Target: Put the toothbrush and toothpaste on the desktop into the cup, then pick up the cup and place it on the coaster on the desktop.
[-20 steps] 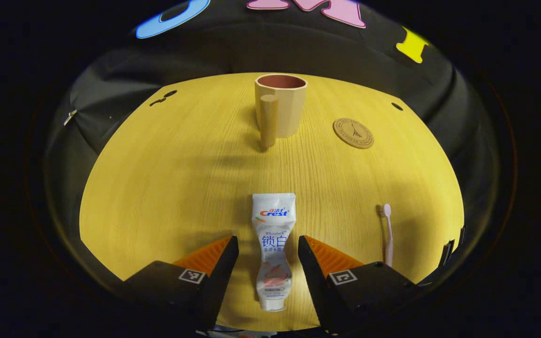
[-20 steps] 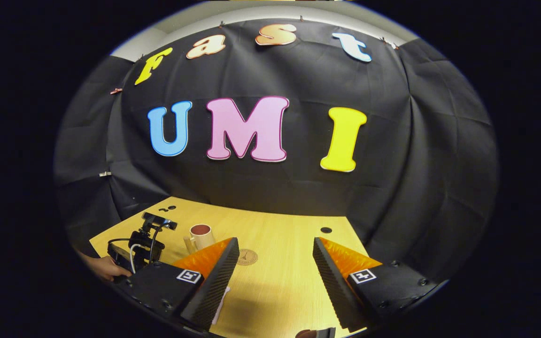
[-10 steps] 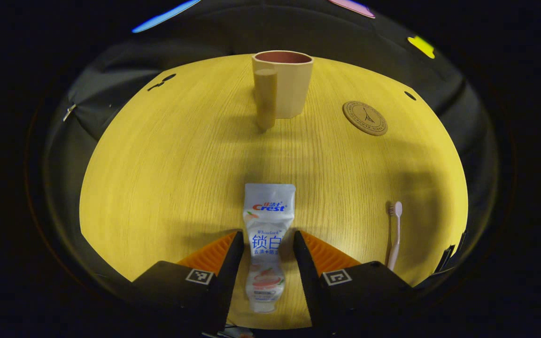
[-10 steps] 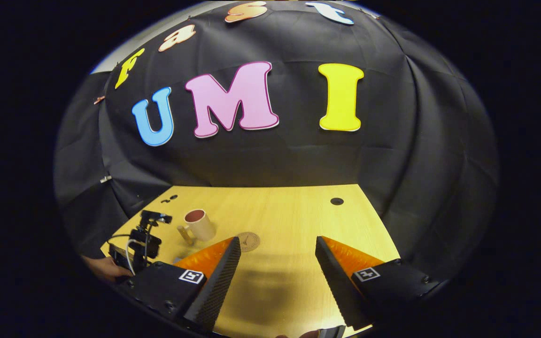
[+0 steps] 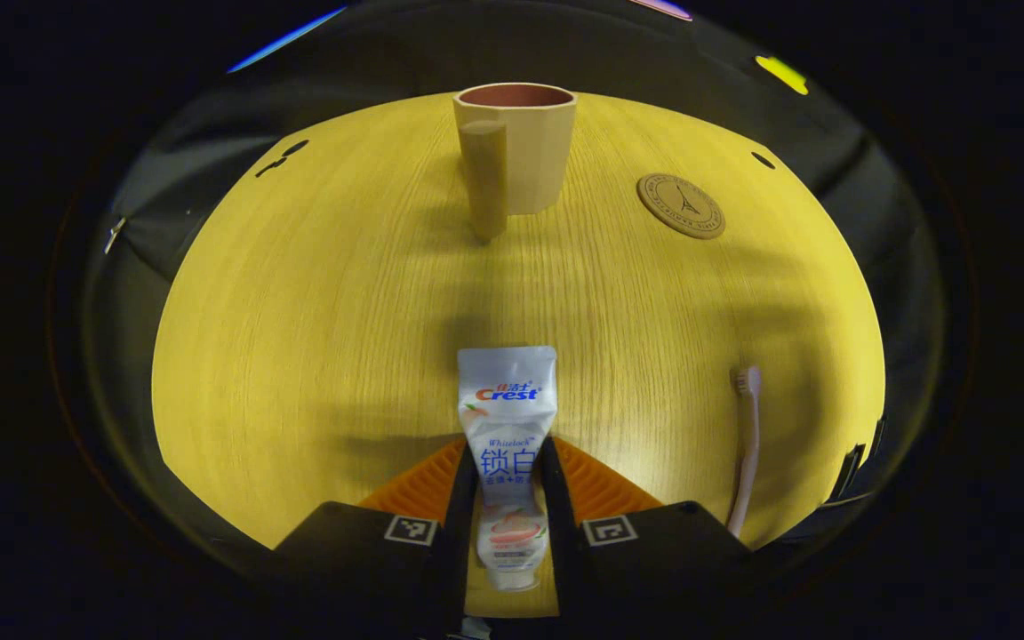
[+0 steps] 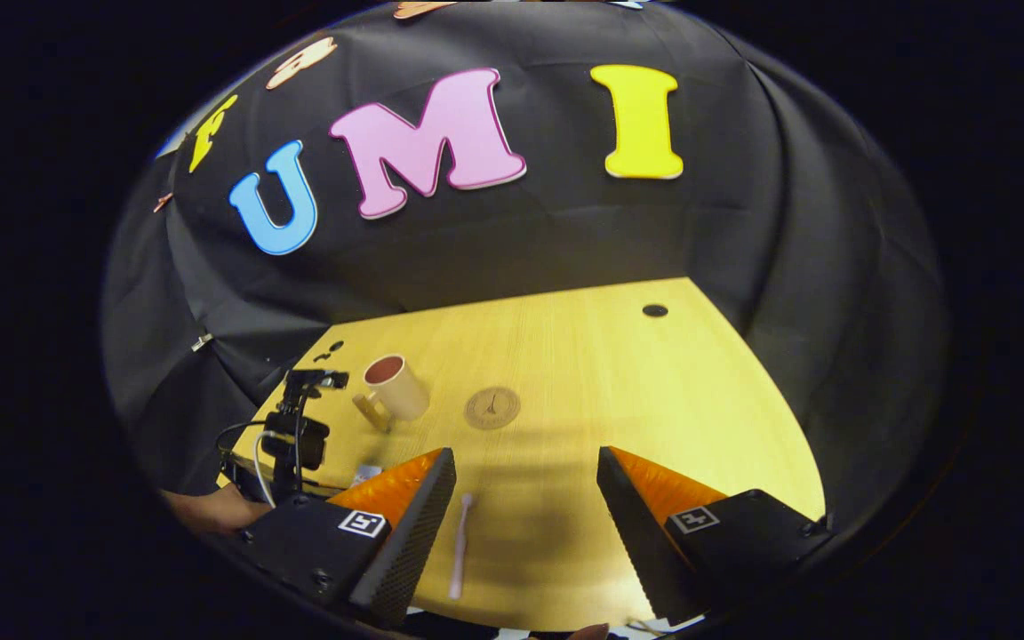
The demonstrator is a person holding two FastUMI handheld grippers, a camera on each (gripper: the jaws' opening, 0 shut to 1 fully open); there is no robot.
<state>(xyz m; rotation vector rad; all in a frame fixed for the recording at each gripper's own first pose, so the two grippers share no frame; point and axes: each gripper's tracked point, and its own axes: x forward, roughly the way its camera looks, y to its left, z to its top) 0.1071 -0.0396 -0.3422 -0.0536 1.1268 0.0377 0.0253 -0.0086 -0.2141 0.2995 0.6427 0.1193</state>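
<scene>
Toothpaste tube [image 5: 508,444] flat on the yellow wooden desk [image 5: 316,338], crimped end pointing toward the cup, cap end nearest the camera. Pinched at its lower half by the left gripper [image 5: 507,480], both black fingers pressed against the tube's sides, jaws nearly closed around it. Same gripper seen from the right gripper view [image 6: 294,436] at the desk's left edge, a hand [image 6: 210,511] gripping it from below, with the white end of the tube [image 6: 366,473] just peeking out beside it.

Toothbrush [image 5: 746,444] lying flat well off to the right of the tube, pink handle, bristle head toward the far side. Also lying on the desk in the right gripper view [image 6: 460,542], between the right gripper's [image 6: 525,498] fingers but not touched by them. Jaws there spread wide, holding nothing, hanging above the desk.

Beige cup [image 5: 516,147] upright at the far side of the desk, reddish inside, handle facing the camera; seen again as a small mug [image 6: 395,388]. Round brown coaster [image 5: 681,205] to the right of the cup, apart from it, flat on the desk [image 6: 492,407].
</scene>
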